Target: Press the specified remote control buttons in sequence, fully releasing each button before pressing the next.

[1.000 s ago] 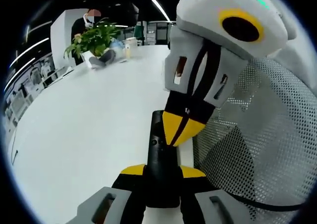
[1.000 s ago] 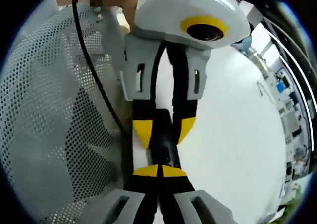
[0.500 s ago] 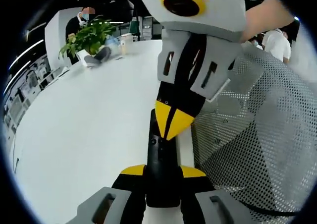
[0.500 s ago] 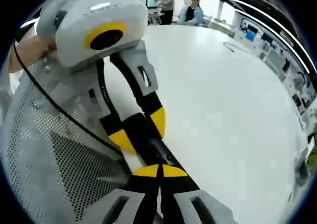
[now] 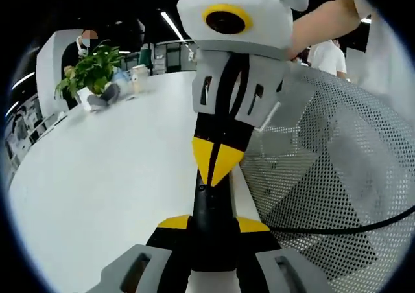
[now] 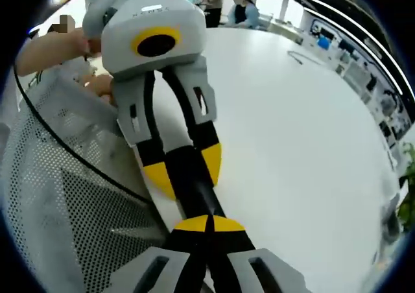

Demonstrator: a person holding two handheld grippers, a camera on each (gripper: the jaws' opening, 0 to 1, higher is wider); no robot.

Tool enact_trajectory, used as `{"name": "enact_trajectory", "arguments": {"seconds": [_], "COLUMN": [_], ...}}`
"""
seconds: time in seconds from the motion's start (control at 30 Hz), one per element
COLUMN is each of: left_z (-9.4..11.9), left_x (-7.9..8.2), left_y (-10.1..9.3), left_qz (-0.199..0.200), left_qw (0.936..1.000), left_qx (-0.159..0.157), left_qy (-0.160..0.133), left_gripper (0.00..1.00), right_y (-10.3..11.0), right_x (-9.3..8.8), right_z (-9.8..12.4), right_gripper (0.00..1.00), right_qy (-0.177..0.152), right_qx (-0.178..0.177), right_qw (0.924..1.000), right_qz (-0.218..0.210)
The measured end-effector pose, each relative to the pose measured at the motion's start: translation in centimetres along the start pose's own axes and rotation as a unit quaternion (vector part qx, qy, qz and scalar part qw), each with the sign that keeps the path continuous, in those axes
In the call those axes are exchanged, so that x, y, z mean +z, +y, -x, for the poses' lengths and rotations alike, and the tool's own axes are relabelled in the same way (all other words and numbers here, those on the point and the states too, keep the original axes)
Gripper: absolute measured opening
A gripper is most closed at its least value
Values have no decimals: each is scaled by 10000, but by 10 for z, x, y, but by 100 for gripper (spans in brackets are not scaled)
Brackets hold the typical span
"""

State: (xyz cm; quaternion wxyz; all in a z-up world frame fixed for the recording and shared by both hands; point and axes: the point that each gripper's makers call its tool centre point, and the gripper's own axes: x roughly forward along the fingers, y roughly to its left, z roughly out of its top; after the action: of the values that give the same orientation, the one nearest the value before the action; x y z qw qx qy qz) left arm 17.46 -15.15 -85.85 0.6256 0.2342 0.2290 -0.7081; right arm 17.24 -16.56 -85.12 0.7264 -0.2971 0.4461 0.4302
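Black remote clamped between left hand-held gripper jaws over white desk, right hand-held gripper jaws closed together, yellow tips touching remote's far end, mesh chair beside

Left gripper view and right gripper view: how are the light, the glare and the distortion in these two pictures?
Left gripper view: the white table is bright and nearly washed out, the ceiling dark with light strips; the fisheye bends the table edge; the plant is small but fairly sharp. Right gripper view: the table glares white, straight lines curve, and the remote stays dark, with little detail.
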Motion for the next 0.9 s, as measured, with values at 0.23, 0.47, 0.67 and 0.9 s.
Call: {"name": "enact_trajectory", "arguments": {"seconds": [0.23, 0.47, 0.67, 0.9], "left_z": [0, -1, -1, 0], "left_x": [0, 2, 2, 2], "left_y": [2, 2, 2, 1], "left_qz": [212, 76, 80, 120], "left_qw": [9983, 9981, 9978, 9977], "left_qx": [45, 117, 126, 168], "left_qy": [-545, -602, -644, -646], "left_gripper": [24, 24, 24, 24], "right_y": [-1, 0, -5, -10], "right_x": [0, -1, -1, 1], "right_z": [-1, -2, 1, -5], "right_gripper": [0, 0, 0, 0], "right_qy": [85, 262, 317, 382], "right_qx": [158, 273, 376, 515], "right_qw": [9998, 9993, 9979, 9969], "right_qz": [-100, -42, -428, -453]}}
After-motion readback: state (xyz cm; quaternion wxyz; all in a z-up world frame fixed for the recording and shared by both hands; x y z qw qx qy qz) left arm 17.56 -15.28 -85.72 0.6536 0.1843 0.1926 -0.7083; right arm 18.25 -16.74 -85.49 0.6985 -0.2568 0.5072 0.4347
